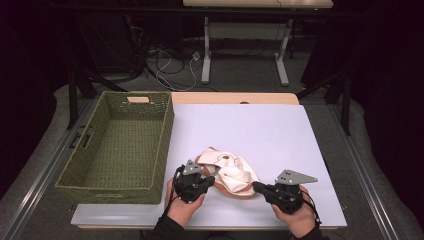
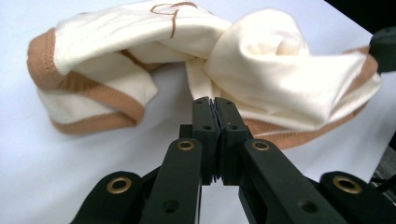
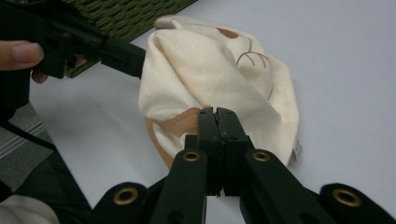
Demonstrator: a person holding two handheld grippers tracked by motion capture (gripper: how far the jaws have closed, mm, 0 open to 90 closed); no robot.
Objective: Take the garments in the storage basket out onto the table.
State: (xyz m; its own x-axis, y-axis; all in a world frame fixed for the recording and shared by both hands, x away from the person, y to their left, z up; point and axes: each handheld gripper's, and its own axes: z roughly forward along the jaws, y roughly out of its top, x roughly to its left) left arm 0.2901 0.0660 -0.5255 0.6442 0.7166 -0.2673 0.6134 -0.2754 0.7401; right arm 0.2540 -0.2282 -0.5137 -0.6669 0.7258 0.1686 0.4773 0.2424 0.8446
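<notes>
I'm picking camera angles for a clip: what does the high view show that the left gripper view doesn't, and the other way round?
High view alone: the green woven basket left of the cloth, both hands, the table's far edge and the cables on the floor behind. Left gripper view alone: the left tool close up with its jaws shut, and brown stitching on the cloth. Both: the cream cloth with tan edging crumpled on the white tabletop.

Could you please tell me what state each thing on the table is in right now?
Cream cloth with tan trim: crumpled in a heap on the white table top, outside the basket.
Green woven rectangular basket: upright, nothing inside it.
Left gripper: jaws shut, tips at the cloth's edge; whether they pinch it cannot be told.
Right gripper: jaws shut, tips at the cloth's trim; a pinch cannot be told.
</notes>
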